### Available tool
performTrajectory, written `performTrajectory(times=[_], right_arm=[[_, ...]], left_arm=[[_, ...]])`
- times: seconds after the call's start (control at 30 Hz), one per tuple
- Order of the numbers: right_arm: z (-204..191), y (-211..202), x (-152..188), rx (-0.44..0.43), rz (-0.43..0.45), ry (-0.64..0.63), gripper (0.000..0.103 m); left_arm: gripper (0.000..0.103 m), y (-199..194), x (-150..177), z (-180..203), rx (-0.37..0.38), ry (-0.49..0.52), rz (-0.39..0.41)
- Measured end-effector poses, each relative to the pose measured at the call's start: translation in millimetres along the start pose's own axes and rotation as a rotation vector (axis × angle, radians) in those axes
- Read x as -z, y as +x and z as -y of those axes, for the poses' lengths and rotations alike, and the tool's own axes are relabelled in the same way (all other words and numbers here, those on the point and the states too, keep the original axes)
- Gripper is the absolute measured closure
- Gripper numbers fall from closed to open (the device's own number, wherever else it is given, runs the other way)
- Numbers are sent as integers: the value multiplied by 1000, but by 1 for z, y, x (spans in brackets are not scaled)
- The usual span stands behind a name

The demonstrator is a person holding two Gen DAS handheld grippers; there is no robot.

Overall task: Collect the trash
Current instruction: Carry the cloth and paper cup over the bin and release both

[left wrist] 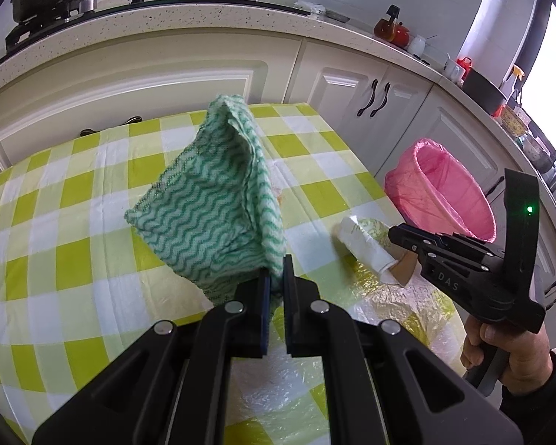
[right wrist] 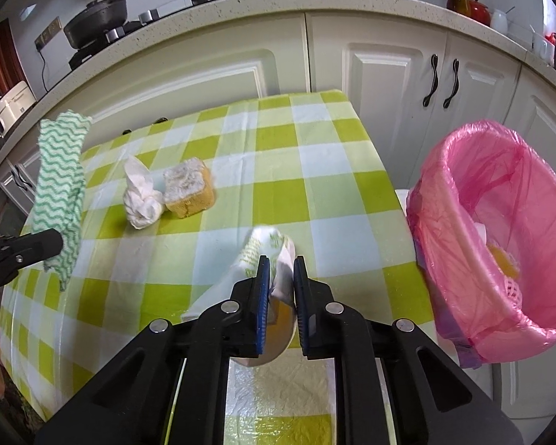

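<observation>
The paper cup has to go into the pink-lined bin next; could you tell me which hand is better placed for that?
Right: the right gripper already clamps the paper cup beside the bin; the left gripper holds a green cloth.

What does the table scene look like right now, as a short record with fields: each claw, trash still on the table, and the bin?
left claw: shut on green wavy-striped cloth, held up off the table
right claw: shut on crumpled paper cup, at the table's near edge
trash on table: crumpled tissue; yellow sponge beside it
bin: pink-lined trash bin, right of the table, some trash inside
table: green-and-white checked cover
</observation>
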State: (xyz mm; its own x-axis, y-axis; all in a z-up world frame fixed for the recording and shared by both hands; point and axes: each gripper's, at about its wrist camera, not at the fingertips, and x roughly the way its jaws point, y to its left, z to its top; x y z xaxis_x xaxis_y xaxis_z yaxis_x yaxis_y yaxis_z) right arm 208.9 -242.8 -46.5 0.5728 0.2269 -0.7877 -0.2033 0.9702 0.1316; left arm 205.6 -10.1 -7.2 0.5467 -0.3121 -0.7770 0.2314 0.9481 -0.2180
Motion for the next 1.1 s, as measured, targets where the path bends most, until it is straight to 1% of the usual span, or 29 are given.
performTrajectory(times=[0.37,0.53,0.63,0.77,0.87,0.97,1.1], right_arm=[[6,-22,-1,-17,38,-2,89],[10,-44,-6,-24,78,0,89],[17,-61,-14,-27,112,6,89],[39,-87,-30,-10,167,18,89],[60,-103,-39,26,197,27,89],[95,-118,-48,82,221,54,89],[137,-127,-54,142,239,95,89]], left_arm=[[97,-1,-3,14,7,20,1],[97,-3,-9,23,14,36,10],[97,-6,-17,34,22,55,22],[97,-8,-33,56,43,86,40],[97,-8,-48,80,71,115,56],[97,-6,-64,110,110,156,71],[97,3,-83,152,168,205,81]])
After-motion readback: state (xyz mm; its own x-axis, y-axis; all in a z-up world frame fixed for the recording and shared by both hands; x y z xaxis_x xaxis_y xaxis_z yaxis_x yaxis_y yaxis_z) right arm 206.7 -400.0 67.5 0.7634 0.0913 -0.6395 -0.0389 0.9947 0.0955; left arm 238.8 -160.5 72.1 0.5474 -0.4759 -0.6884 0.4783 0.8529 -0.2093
